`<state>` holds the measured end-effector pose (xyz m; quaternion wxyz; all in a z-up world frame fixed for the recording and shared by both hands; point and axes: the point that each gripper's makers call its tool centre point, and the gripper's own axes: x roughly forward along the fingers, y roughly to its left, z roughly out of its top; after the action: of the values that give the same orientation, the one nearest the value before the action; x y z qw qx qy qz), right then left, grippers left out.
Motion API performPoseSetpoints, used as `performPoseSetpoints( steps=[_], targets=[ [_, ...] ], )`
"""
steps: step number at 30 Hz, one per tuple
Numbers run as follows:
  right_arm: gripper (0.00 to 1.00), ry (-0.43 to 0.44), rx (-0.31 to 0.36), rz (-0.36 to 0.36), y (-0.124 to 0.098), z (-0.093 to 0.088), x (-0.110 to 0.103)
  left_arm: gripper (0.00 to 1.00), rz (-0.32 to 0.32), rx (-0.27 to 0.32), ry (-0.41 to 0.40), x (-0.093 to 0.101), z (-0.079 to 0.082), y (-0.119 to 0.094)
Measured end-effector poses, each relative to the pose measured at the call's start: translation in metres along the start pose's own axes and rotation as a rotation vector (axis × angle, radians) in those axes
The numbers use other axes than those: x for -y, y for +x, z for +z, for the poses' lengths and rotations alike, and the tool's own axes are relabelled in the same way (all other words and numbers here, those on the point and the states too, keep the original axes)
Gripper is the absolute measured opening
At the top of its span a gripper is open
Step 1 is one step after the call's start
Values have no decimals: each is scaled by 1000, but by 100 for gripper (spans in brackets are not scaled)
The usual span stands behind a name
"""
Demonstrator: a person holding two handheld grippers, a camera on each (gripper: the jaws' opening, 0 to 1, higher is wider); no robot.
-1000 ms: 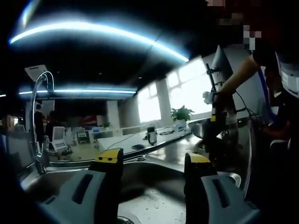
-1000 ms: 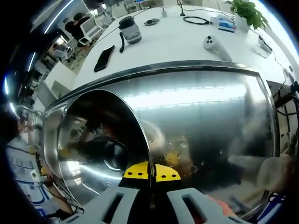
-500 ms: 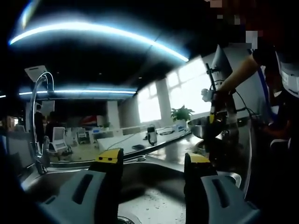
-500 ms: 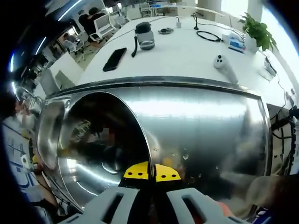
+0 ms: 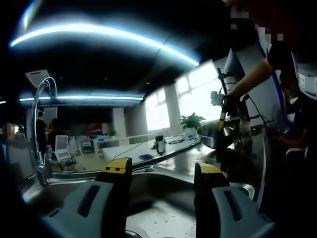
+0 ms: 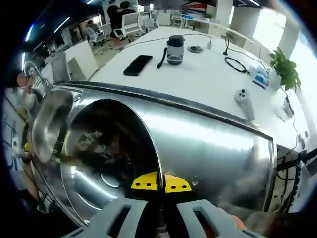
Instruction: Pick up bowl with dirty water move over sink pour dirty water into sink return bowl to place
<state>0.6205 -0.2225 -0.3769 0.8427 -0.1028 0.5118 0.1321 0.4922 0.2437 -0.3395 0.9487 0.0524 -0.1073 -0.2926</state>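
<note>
- In the left gripper view, the left claw (image 5: 159, 171) stood wide open over the sink (image 5: 158, 210), its two yellow-tipped jaws well apart with nothing between them.
- The steel sink basin lay below those jaws, speckled with droplets, and the curved faucet (image 5: 38, 119) rose at the far left of the basin.
- Farther right in that view, the right claw (image 5: 221, 119) gripped the rim of the bowl (image 5: 214, 135); a person's hand (image 5: 229, 101) held that claw from above.
- The bowl hung clear above the steel tabletop (image 5: 190, 158) beside the sink, off to the right of the basin rather than over it.
- In the right gripper view, the right claw (image 6: 159, 182) was pressed closed on the rim of the bowl (image 6: 99, 153), the yellow tips meeting on either side of the thin metal edge.
- The bowl's shiny inside filled the lower left of that view; whether water lay in it could not be told from the reflections.
- Under and right of the bowl spread the steel drainboard (image 6: 213, 148), with the sink (image 6: 49, 119) at the left.
- Beyond the steel stood a white tabletop (image 6: 198, 74) carrying a black phone (image 6: 137, 64), a dark jar (image 6: 174, 50) with a cable, a white controller (image 6: 244, 98) and a potted plant (image 6: 285, 69) at its right end.
</note>
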Motion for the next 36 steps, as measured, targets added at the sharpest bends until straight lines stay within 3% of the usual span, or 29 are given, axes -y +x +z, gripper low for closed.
performPoseSetpoints(
  steps=[22,36],
  targets=[
    [0,-252,83,-75,-13,30,-18,45,2,-20,-21,0,-5,2],
    [0,-350,99,-111,-20,47,-36,45,1,-27,-11,1,-7,1]
  ],
)
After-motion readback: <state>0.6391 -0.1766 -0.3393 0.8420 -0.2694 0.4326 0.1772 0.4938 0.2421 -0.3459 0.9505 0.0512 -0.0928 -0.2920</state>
